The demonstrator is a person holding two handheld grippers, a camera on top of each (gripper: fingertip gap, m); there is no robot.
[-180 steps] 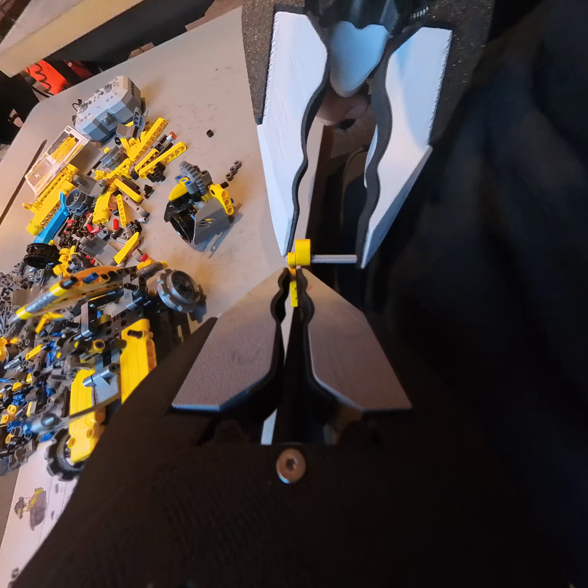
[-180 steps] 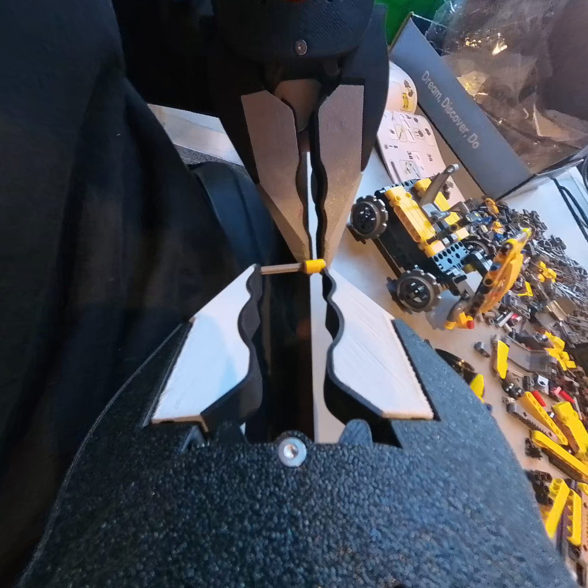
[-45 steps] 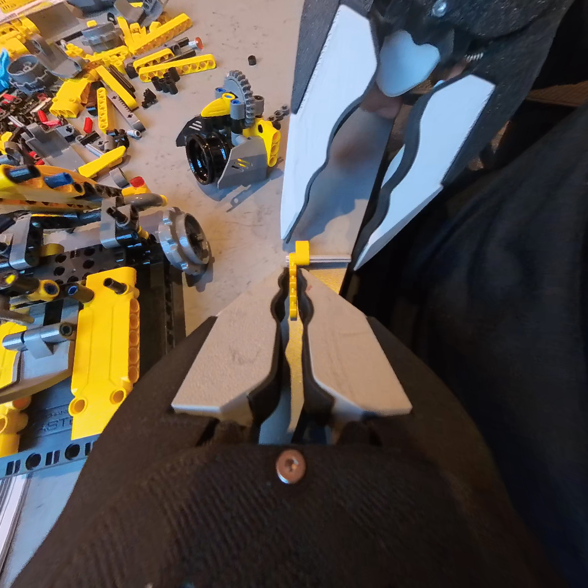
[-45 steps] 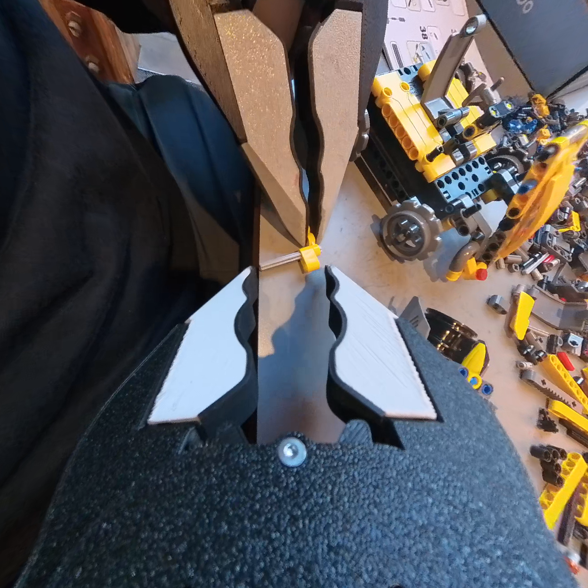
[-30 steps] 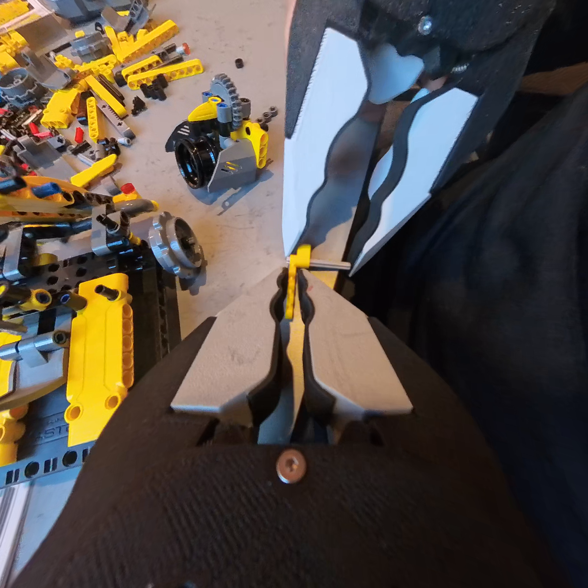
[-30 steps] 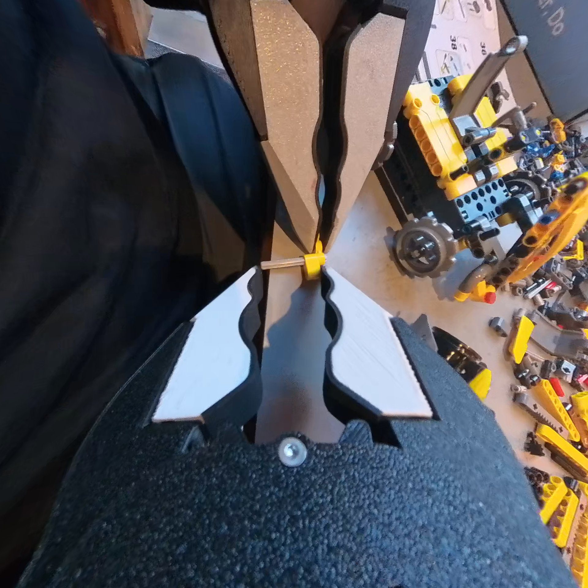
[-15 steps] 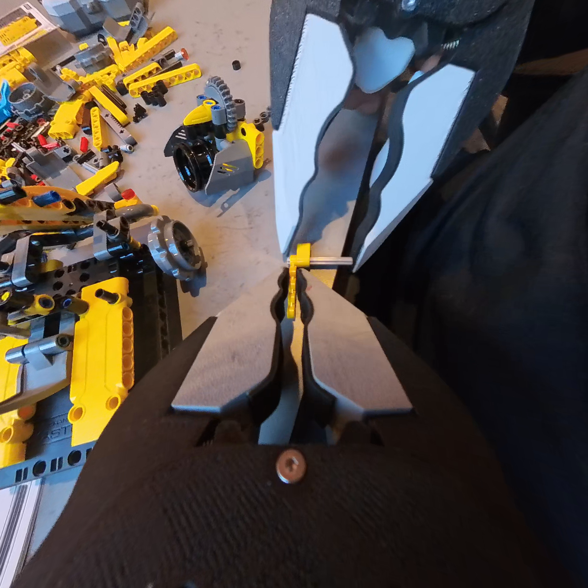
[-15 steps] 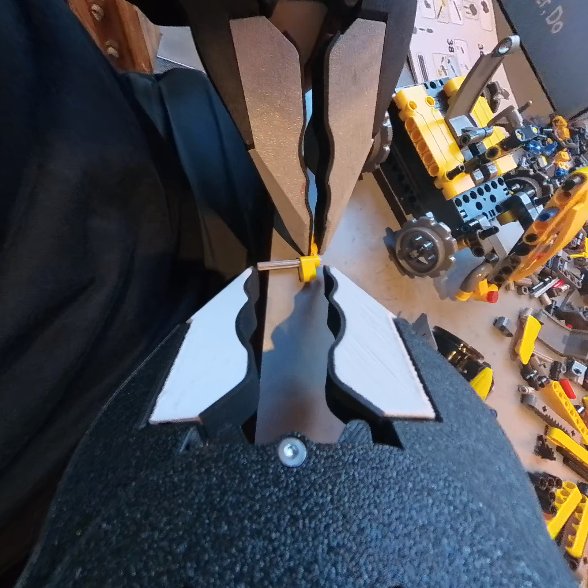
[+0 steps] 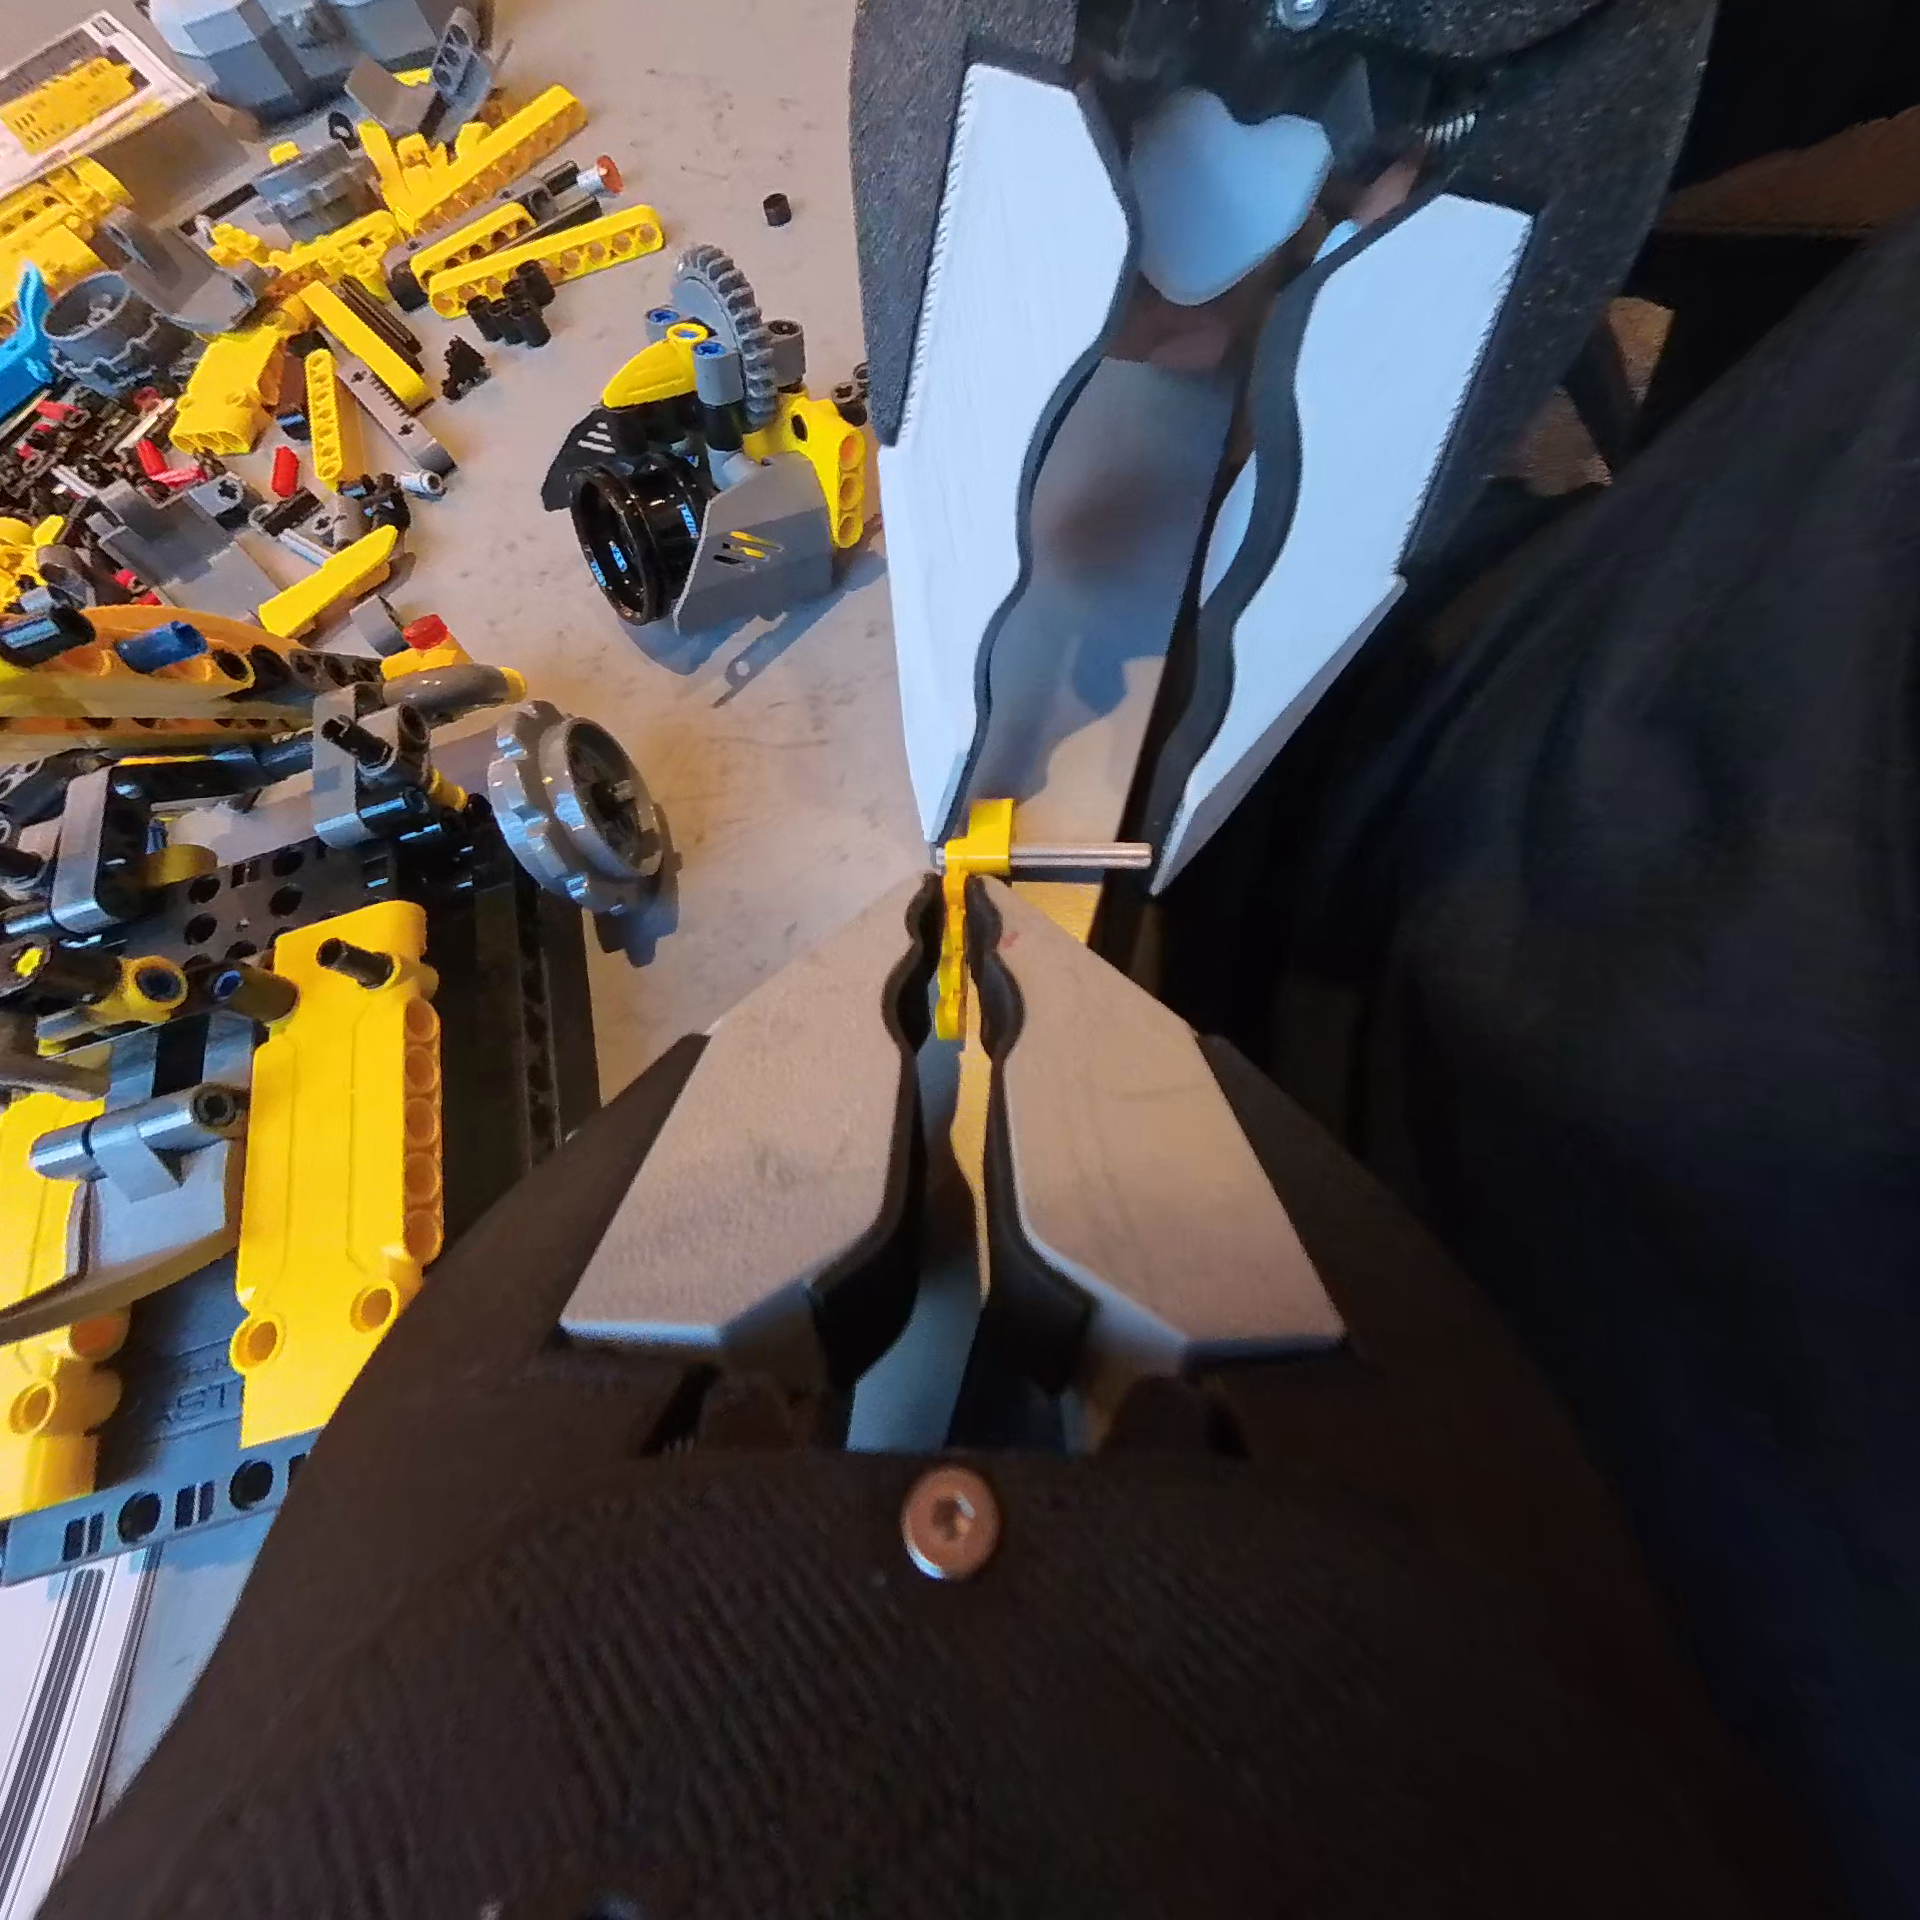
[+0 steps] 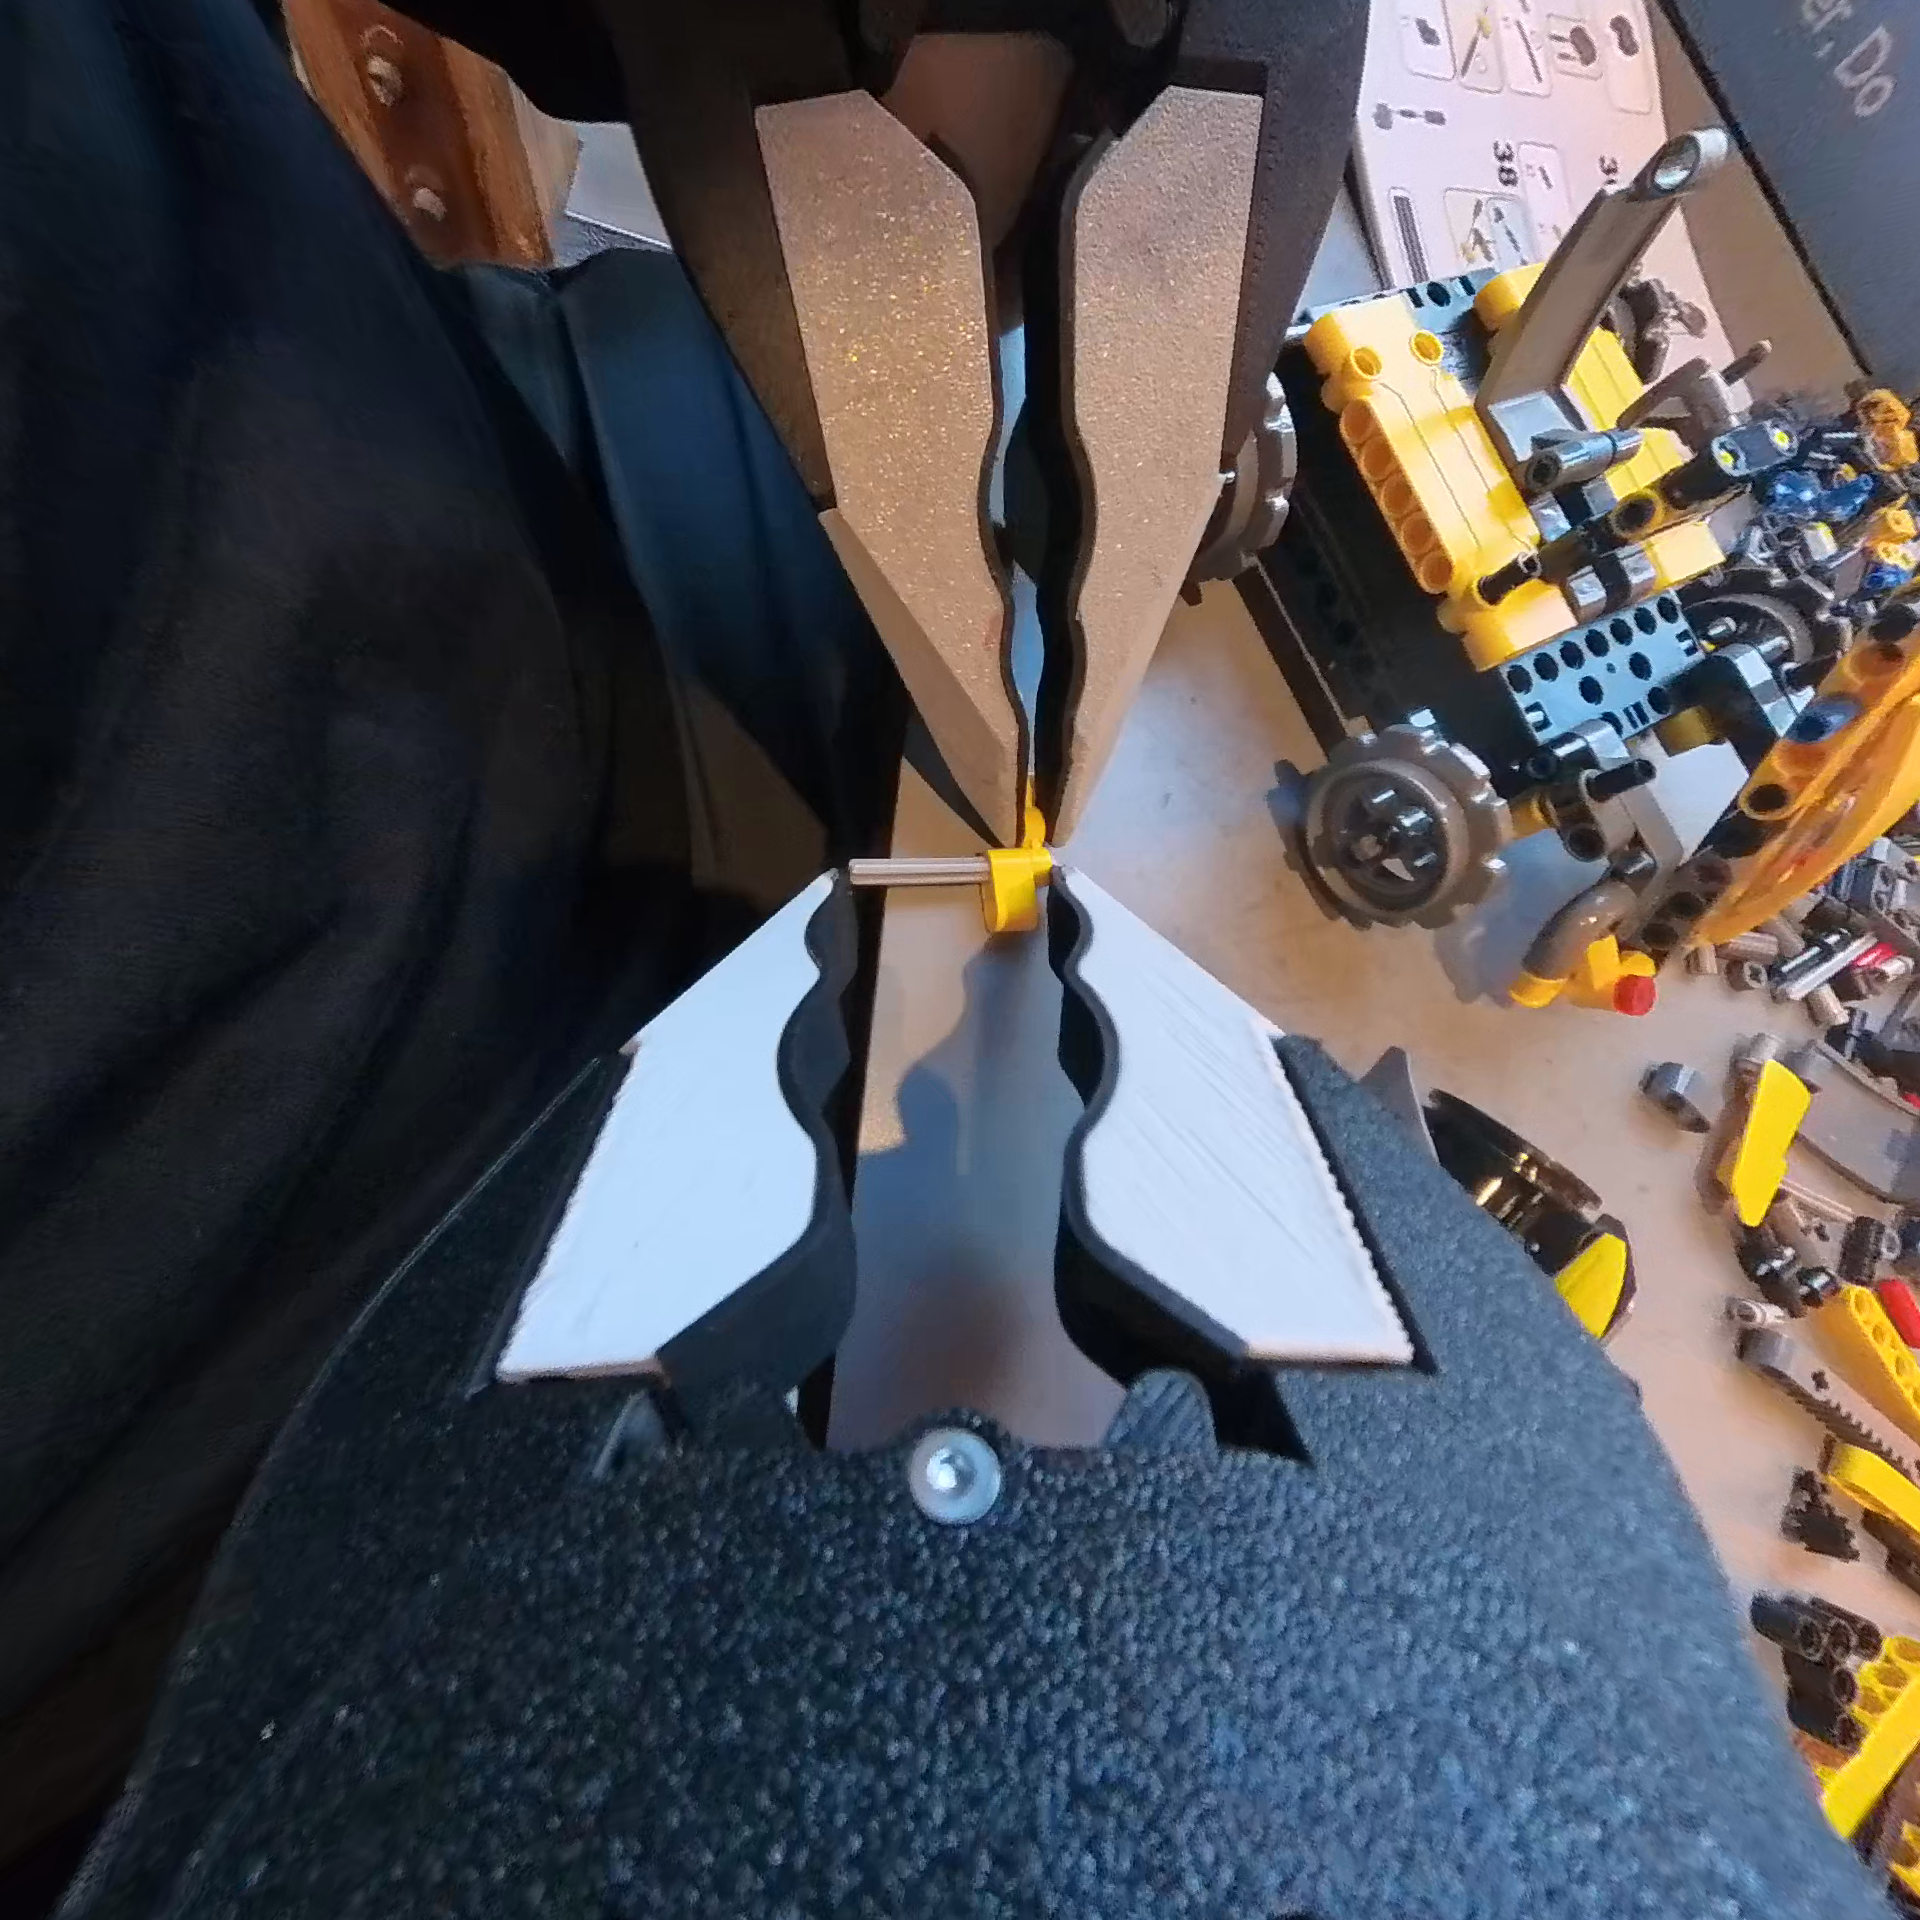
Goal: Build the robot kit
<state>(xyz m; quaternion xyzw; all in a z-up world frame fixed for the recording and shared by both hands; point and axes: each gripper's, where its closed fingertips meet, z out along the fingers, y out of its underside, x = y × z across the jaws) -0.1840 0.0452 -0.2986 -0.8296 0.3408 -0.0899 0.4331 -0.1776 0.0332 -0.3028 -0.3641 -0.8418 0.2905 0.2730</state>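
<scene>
My left gripper (image 9: 954,896), with grey fingers, is shut on a small yellow lever piece (image 9: 951,971) that it holds upright just over the table's near edge. A short grey axle (image 9: 1075,855) sticks sideways through the top of that piece. My right gripper (image 10: 943,878), with white fingers, faces the left one and is open. Its two tips bracket the axle (image 10: 912,871), one by the free end and one beside the yellow piece (image 10: 1013,885). The left gripper (image 10: 1029,821) shows head-on in the right wrist view, and the right gripper (image 9: 1044,852) in the left wrist view.
A half-built yellow and black vehicle (image 9: 332,1101) (image 10: 1538,540) stands on the grey table (image 9: 769,748). Nearby are a small wheel-and-gear sub-assembly (image 9: 717,499), many loose pieces (image 9: 312,312), a booklet (image 10: 1475,114) and a dark box (image 10: 1829,114). A person's dark clothing (image 9: 1610,1039) fills the near side. The grippers are tip to tip, or close to it.
Since six seconds ago both grippers have moved together from off the table's edge to over it. In the last second they only wobble; the grip and the axle are unchanged.
</scene>
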